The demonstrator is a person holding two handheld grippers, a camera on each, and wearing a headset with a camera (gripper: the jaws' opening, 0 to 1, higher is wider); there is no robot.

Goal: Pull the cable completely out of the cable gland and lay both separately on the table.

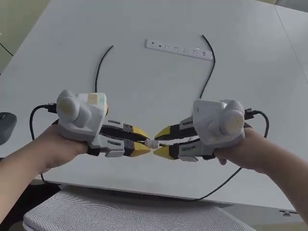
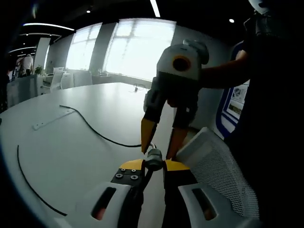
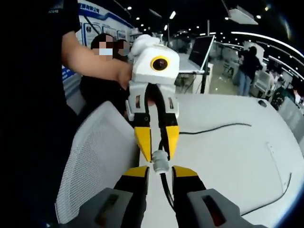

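A small white cable gland [image 1: 152, 143] hangs above the table's near edge, between the tips of both grippers. My left gripper [image 2: 153, 165] is shut on the cable gland [image 2: 153, 158]; in the head view the left gripper [image 1: 146, 143] comes in from the left. My right gripper [image 3: 160, 172] faces it tip to tip, jaws a narrow gap apart around the gland's [image 3: 160, 161] other end. The black cable [image 3: 166, 187] leaves the gland and runs back between the right jaws without touching either. In the head view the right gripper [image 1: 158, 143] is on the right.
A white power strip [image 1: 179, 49] lies at the back of the white table [image 1: 144, 91]. Two black cables [image 1: 100, 67] [image 1: 210, 72] trail across the tabletop toward the grippers. A grey mesh chair back [image 1: 120, 211] stands below the table's near edge. People stand behind in the right gripper view.
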